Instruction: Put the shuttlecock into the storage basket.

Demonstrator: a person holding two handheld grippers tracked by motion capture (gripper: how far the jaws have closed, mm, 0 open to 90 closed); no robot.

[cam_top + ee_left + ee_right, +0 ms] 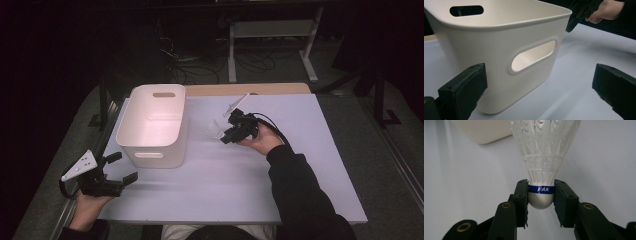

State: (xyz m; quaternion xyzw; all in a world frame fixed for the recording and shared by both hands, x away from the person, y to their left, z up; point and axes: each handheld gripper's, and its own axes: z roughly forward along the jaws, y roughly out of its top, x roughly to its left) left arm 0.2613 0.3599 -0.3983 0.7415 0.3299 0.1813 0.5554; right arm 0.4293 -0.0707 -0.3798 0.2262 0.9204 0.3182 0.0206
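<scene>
Clearly the shuttlecock (pixel 545 157) was clamped at its cork by the right gripper (pixel 541 195), held above the tabletop (pixel 300 165) toward its far right, just right of the white bin (pixel 152 125). Its blue band read "FAK", possibly part of a longer word. The carry wanted the skirt leading over the rim before release. The left gripper (pixel 112 172) waited at the near left corner, jaws open.

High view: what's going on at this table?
A person works two handheld grippers over a pale lavender table. The right gripper has its jaws shut on the rounded white cork base of a white plastic shuttlecock with a blue band, held off the table just right of the white plastic bin with handle slots. The left gripper waits open near the bin's front corner.
</scene>
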